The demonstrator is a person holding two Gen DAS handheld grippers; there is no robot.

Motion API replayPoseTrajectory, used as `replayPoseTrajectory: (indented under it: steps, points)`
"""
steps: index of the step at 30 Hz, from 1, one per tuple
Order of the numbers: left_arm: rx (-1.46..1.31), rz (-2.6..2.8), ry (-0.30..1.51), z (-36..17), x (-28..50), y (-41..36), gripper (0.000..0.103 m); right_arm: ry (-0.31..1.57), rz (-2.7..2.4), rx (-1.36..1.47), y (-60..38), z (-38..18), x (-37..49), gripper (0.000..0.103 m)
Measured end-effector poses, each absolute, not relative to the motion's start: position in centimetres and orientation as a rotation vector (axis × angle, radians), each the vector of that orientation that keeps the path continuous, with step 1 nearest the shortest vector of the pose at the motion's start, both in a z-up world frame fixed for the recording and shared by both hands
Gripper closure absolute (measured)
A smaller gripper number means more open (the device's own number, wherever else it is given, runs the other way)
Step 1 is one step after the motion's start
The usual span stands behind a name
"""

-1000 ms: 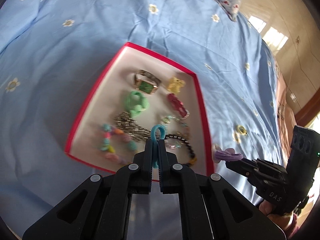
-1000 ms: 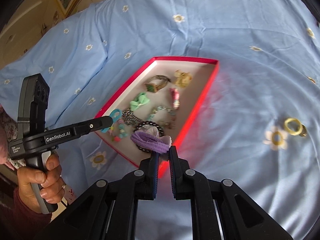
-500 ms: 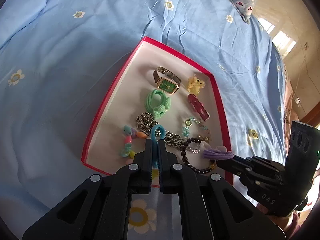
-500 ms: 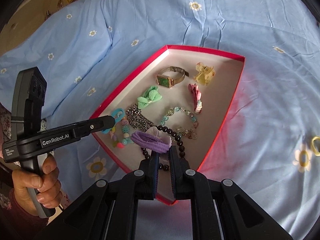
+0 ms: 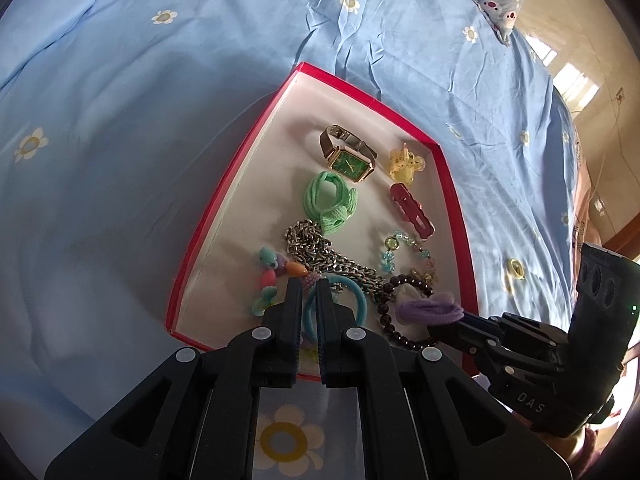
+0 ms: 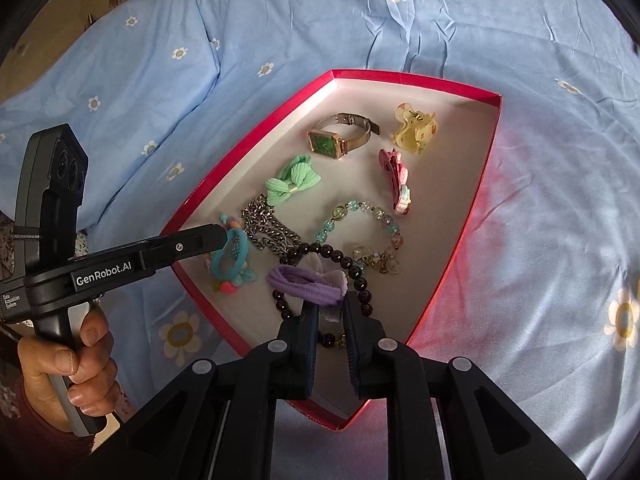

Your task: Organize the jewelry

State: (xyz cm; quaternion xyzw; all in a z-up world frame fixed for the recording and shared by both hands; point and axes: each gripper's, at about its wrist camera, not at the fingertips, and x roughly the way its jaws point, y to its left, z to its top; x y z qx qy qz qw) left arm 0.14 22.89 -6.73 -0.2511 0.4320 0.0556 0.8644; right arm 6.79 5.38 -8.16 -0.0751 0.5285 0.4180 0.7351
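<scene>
My left gripper point(image 5: 308, 300) has its fingers pressed on a blue hair tie point(image 5: 352, 304), whose loop lies almost flat over the near end of the red tray point(image 5: 452, 184), bulging off to the right of my fingertips. My right gripper point(image 6: 330, 310) is opening its fingers; the purple hair tie point(image 6: 308, 284) lies across their tips, long axis running left to right, draped over the dark bead bracelet point(image 6: 356, 276), and the pads no longer pinch it. Just ahead of my left fingers lie a silver chain point(image 5: 320, 248) and pastel beads point(image 5: 272, 272); farther on, a green bow tie point(image 5: 330, 200), a green-faced watch point(image 5: 350, 158), a yellow claw clip point(image 5: 406, 162) and a red clip point(image 5: 412, 210). The tray sits on a blue flowered bedsheet point(image 5: 120, 120). A second ago both ties were held above the tray's near rim; now they are down inside it.
</scene>
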Motion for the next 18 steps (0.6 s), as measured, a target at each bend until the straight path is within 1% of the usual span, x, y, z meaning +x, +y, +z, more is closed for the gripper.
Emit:
replayPoseTrajectory:
  steps: [3, 5, 11, 12, 18]
  points:
    - [-0.524, 0.118, 0.907, -6.8, 0.1, 22.9, 0.098, 1.163, 0.919, -0.160, 5.3, -8.2, 6.8, 0.082]
    - [-0.524, 0.120, 0.907, -6.8, 0.1, 22.9, 0.096, 1.164, 0.919, -0.161, 5.3, -8.1, 6.8, 0.077]
    - [-0.522, 0.123, 0.907, -6.7, 0.1, 22.9, 0.089, 1.156, 0.925, -0.163, 5.2, -7.8, 6.5, 0.071]
    - [-0.522, 0.125, 0.907, -6.7, 0.0, 22.9, 0.087, 1.153, 0.925, -0.164, 5.1, -7.7, 6.4, 0.070]
    - [-0.522, 0.131, 0.899, -6.3, -0.3, 22.9, 0.080, 1.138, 0.921, -0.166, 4.4, -7.0, 6.2, 0.067]
